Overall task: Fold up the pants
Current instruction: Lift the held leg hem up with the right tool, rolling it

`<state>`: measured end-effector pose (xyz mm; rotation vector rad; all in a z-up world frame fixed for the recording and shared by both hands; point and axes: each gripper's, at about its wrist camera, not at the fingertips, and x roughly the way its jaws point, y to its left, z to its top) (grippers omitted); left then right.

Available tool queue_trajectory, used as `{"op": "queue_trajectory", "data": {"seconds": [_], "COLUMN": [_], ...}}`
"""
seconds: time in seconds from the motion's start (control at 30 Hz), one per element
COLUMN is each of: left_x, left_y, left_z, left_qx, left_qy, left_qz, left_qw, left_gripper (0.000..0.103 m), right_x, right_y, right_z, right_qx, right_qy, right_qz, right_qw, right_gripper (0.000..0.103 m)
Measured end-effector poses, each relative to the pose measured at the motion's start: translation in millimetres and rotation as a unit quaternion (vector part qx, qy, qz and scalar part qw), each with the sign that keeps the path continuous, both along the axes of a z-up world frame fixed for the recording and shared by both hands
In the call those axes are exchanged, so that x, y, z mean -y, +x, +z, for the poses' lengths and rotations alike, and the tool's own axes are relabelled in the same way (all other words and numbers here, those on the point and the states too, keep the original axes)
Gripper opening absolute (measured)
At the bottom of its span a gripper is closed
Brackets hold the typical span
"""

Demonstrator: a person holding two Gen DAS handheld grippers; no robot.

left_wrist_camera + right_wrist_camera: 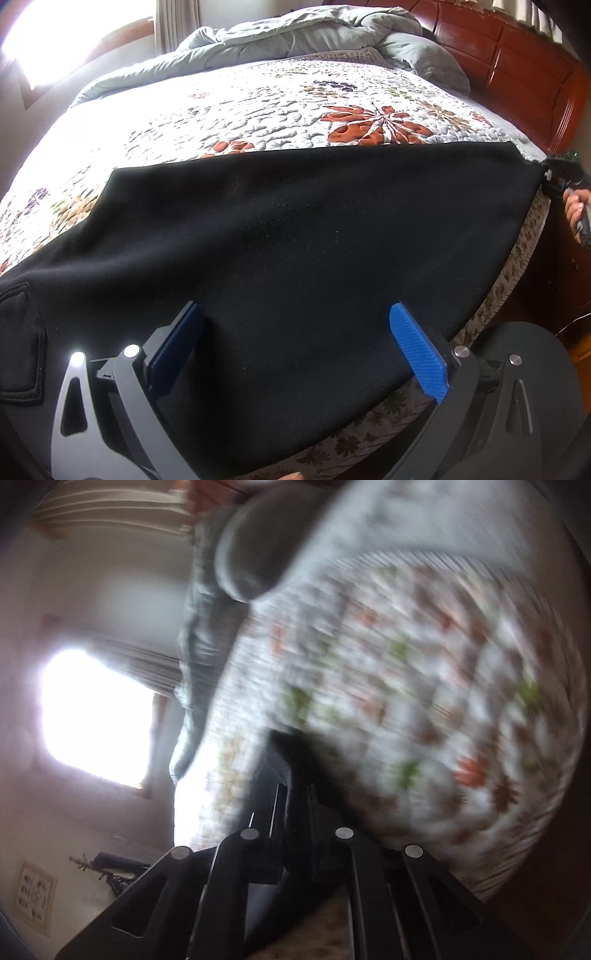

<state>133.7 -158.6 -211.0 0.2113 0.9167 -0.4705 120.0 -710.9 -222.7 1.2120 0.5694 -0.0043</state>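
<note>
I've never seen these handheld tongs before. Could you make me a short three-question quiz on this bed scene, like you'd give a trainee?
1. True or false: the left tongs stand open over the black pants.
2. Where do the right tongs grip the pants? A) at the far right corner, B) at the pocket, C) nowhere.
3. What do the pants lie on?

Key:
1. True: the blue pads stand wide apart, with cloth under them, not pinched.
2. A: the left wrist view shows the shut right tongs pulling that corner taut.
3. A floral quilt on the bed, with a grey duvet bunched at the far side.
</note>
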Motion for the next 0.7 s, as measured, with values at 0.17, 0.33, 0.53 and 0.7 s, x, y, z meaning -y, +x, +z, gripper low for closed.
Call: {"op": "queue_trajectory", "data": {"seconds": [0.17, 0.33, 0.53, 0.7], "left_x": [-0.8, -0.3, -3.3, -2.0], "left_y": [2.0, 2.7, 2.4, 2.0], "left_z": [0.3, 0.1, 9.8, 9.2], "left_qx": [-0.003, -0.004, -0.007, -0.011], "left_qy": [0.000, -0.002, -0.016, -0.015], "left_qz": [-0.001, -0.003, -0.008, -0.015], "left_qw": [1.0000, 1.0000, 0.9998, 0.9997], "left_gripper": [0.101, 0.101, 0.100, 0.100], "right_x": [-2.2, -10.8, -54.3, -91.8], "right_y": [0.7, -12.9, -30.2, -25.5], "right_z": [1.8, 10.4, 6.6, -5.6], "right_qx": [0.000, 0.021, 0.031, 0.040], "right_qy": [0.008, 0.046, 0.073, 0.095], "right_qz": [0.003, 0.003, 0.020, 0.049], "right_qw": [1.000, 0.999, 0.997, 0.993], "right_gripper": [0.010, 0.046, 0.053, 0.053]}}
